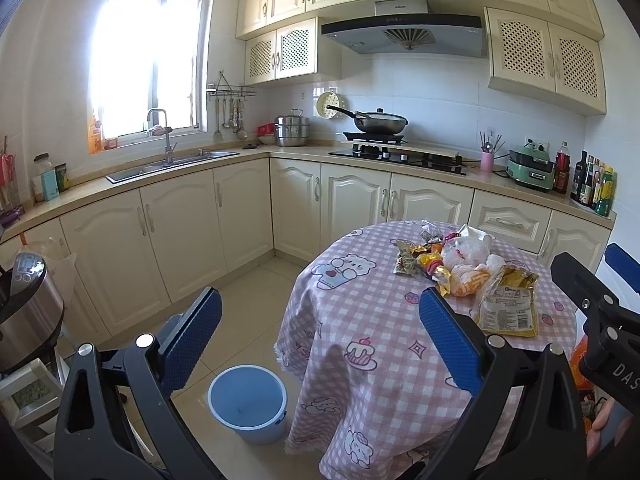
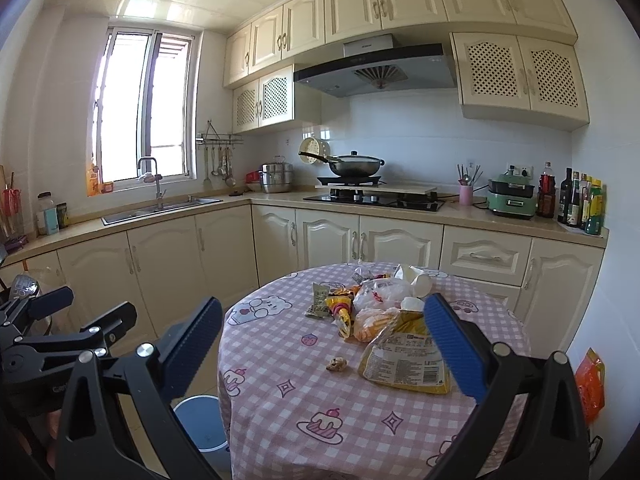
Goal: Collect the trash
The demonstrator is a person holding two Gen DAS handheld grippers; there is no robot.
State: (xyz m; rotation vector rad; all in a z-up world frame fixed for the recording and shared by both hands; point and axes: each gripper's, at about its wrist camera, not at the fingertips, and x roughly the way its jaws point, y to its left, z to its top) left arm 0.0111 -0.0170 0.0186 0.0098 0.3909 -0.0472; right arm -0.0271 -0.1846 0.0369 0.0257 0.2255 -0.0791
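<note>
- The trash (image 2: 384, 320) lay heaped on the far half of the round table (image 2: 304, 400), well apart from both claws; one small crumpled scrap (image 2: 336, 363) sat apart on the near side of the heap.
- The bin (image 1: 248, 400) stood on the floor just beside the table, probably so wrappers could be dropped straight in.
- The left gripper (image 1: 320, 336) and right gripper (image 2: 324, 344) were both spread wide and empty, held short of the heap, seemingly ready for a first pick.
- The right view cut the bin off behind a finger; wrappers overlapped, so their count was unclear.
</note>
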